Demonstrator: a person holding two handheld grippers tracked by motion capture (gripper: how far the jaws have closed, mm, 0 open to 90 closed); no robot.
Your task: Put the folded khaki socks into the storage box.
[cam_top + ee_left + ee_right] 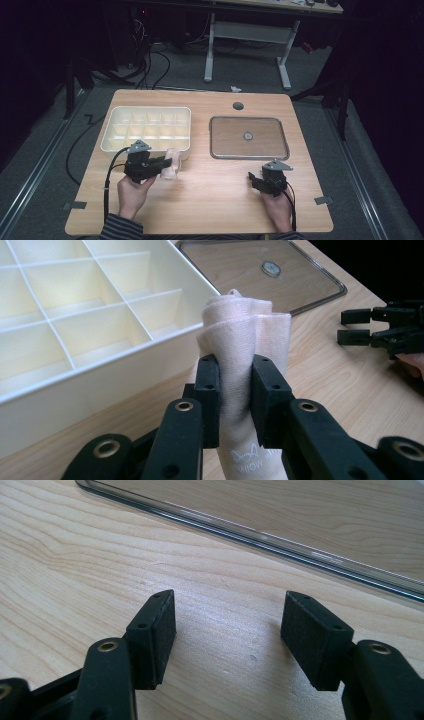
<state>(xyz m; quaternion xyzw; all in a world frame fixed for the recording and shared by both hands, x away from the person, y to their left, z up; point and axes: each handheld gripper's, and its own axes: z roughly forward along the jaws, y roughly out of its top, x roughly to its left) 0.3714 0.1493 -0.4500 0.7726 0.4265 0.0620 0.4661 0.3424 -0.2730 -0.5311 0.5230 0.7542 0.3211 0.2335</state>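
My left gripper [235, 390] is shut on a rolled pale pink cloth [247, 335], which stands up between its pads just off the table. In the high view that cloth [171, 164] hangs beside the near right corner of the cream compartment box [114, 142], with the left gripper [164, 165] at it. The box's dividers [75, 305] show in the left gripper view. My right gripper [254, 178] rests low over the wood at the near right, open, with nothing between its pads [230, 635]. It lies just in front of the clear lid [248, 137].
The clear lid [280, 535] lies flat on the wooden table [210, 200] to the right of the box, a round knob [247, 135] at its centre. A grommet hole [238, 106] sits near the table's far edge. A desk frame [247, 45] stands on the floor behind.
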